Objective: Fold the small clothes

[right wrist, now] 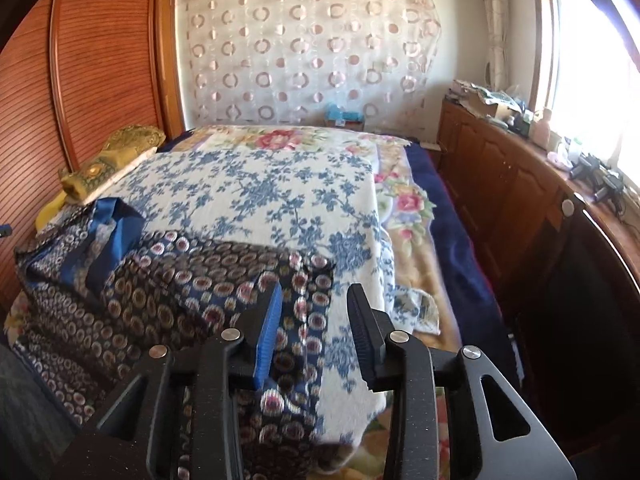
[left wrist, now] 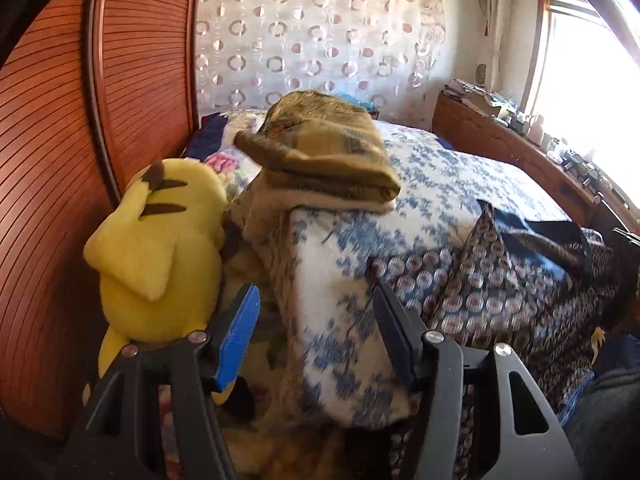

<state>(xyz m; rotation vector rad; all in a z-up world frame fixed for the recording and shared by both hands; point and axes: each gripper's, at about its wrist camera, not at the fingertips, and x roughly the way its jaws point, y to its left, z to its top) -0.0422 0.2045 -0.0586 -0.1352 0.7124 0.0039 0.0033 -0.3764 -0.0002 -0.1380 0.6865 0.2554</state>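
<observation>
A dark blue garment (right wrist: 140, 280) with a round medallion print and a plain blue lining lies crumpled on the near left of the white-and-blue floral quilt (right wrist: 260, 192). It also shows in the left wrist view (left wrist: 520, 276), at the right. My right gripper (right wrist: 314, 320) is open, just above the garment's right edge, holding nothing. My left gripper (left wrist: 316, 320) is open and empty, over the quilt's near corner (left wrist: 340, 320), left of the garment.
A yellow plush toy (left wrist: 156, 256) sits at the left against the wooden wardrobe (left wrist: 60, 160). A folded olive-brown blanket (left wrist: 320, 148) lies on the quilt behind it. A wooden cabinet (right wrist: 520, 184) with clutter runs along the right under the window.
</observation>
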